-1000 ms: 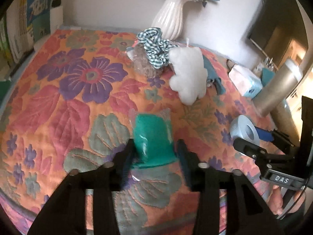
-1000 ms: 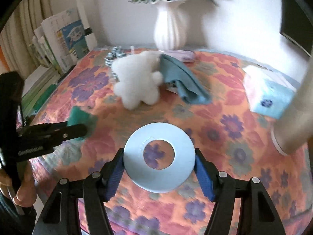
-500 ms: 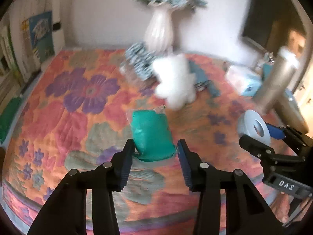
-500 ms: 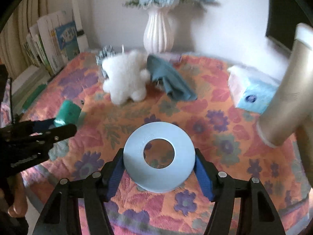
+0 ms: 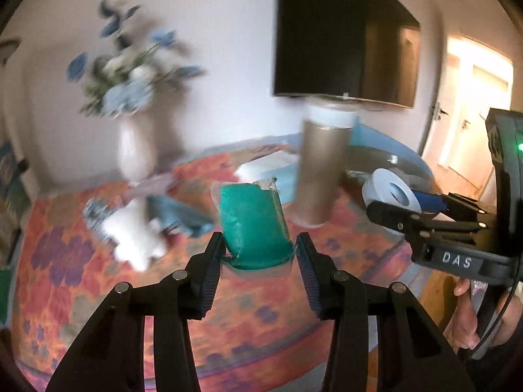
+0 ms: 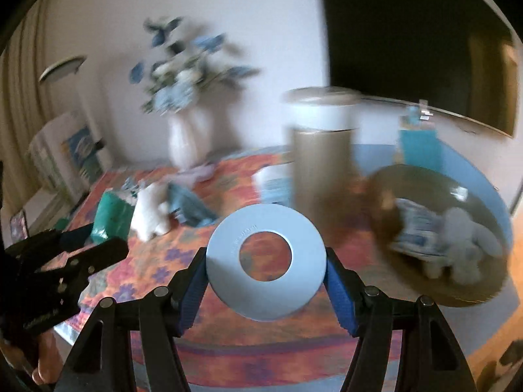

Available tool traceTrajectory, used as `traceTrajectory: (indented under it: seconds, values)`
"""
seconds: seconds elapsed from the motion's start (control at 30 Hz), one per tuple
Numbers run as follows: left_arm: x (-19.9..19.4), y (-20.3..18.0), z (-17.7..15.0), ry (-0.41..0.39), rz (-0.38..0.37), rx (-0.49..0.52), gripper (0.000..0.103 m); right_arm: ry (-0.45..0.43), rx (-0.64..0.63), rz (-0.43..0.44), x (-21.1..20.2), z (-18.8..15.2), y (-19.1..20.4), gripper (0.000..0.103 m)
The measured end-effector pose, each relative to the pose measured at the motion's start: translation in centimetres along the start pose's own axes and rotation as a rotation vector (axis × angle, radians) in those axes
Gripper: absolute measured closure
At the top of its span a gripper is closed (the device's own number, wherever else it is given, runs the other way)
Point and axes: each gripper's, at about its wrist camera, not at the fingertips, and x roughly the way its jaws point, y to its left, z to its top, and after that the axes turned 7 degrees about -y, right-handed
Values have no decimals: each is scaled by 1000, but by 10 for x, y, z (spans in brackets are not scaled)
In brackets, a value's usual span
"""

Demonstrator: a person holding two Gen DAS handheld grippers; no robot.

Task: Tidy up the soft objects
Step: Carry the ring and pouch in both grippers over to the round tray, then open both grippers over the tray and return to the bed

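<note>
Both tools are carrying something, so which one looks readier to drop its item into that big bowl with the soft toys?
The right tool, probably. Its blue ring is nearer the bowl, which lies on its side. The left tool, shut on the green packet, is farther away.

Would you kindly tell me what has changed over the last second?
Both grippers have lifted and swung right: the left gripper raised the green pouch off the floral cloth, and the bowl has entered the right view. The right gripper still clamps the blue ring.
</note>
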Motion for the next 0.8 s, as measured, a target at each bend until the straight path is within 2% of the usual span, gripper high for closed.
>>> traceTrajectory:
  seconds: [0.27, 0.47, 0.57, 0.77, 0.8]
  values:
    - [19, -74, 23, -1, -148, 78, 61, -75, 170, -99, -36, 7, -92, 37]
    - [47, -118, 55, -13, -246, 116, 61, -137, 321, -223, -53, 31, -166, 37]
    - [77, -134, 65, 14, -268, 112, 61, -134, 388, -238, -44, 49, -197, 37]
    - [126, -163, 66, 62, -303, 108, 61, -50, 387, -247, 6, 75, -219, 37]
    - [133, -166, 66, 68, -310, 107, 56, -31, 392, -246, 15, 77, -224, 36]
